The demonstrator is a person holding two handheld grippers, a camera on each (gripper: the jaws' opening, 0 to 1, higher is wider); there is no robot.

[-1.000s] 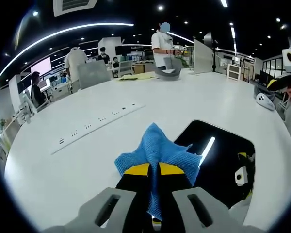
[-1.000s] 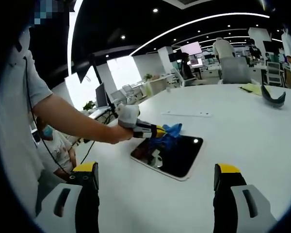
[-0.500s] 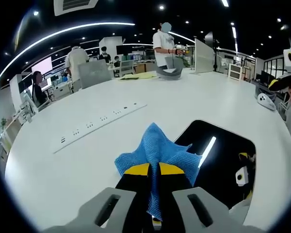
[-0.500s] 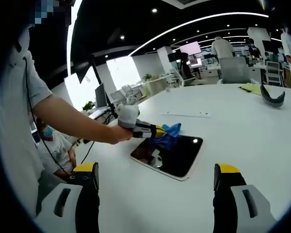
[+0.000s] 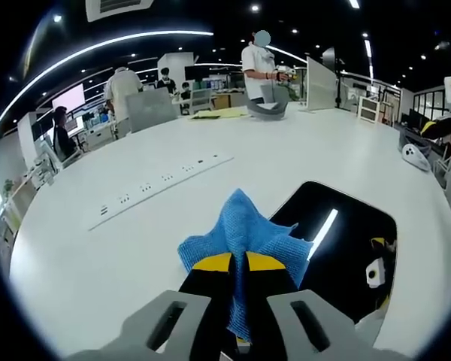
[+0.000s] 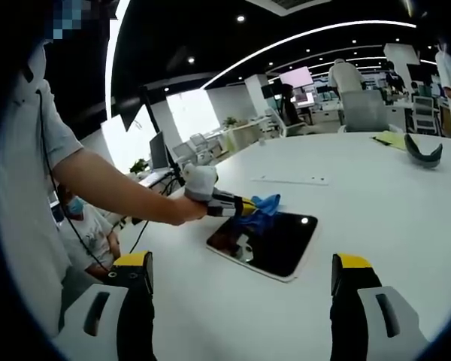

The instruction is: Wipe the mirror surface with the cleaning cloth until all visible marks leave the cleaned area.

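Left gripper [image 5: 237, 263] clamped the blue cloth [image 5: 244, 233], bunched past the jaws for wiping | cloth sat at the mirror [image 6: 264, 244] edge, perhaps touching | right gripper [image 6: 240, 282] held back, jaws wide apart | mirror flat on table [image 6: 376, 195]
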